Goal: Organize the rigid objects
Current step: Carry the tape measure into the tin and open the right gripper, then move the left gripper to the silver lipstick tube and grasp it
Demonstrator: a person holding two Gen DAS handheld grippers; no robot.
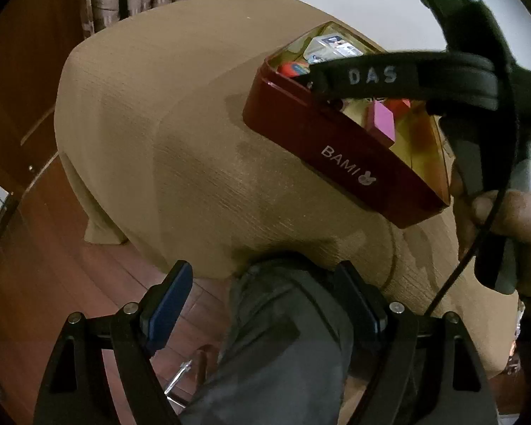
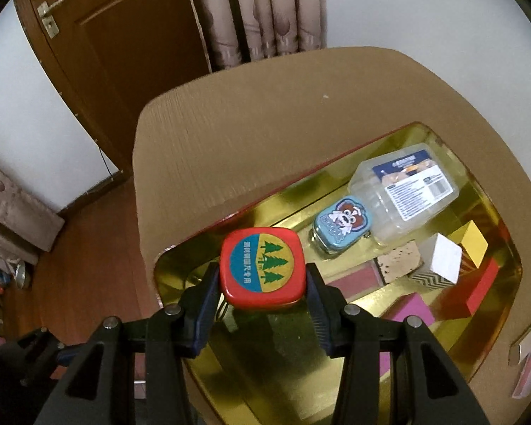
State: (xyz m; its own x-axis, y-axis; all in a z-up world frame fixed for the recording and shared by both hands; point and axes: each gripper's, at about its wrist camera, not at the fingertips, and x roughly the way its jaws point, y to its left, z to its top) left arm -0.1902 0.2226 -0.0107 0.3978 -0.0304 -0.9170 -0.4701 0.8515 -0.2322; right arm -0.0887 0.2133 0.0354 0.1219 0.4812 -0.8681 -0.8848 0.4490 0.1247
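The right tongs [image 2: 262, 285] clamp a red tape measure [image 2: 262, 271] over the near-left corner of the gold-lined tin [image 2: 173, 265], low in the frame. The placing step is in hand: lower, then release. The left tongs [image 1: 265, 304] stand wide and empty.

Brown door [image 2: 131, 71] beside patterned curtain [image 2: 265, 10] (pleated), wood floor [image 2: 88, 248] below

Wide bare tan tabletop [image 2: 230, 134] left of and behind the red tin box [image 1: 336, 148]; gold floor bare at its near end; far half crowded by clear plastic container [image 2: 403, 191], blue tin [image 2: 341, 225] and blocks [image 2: 440, 262]
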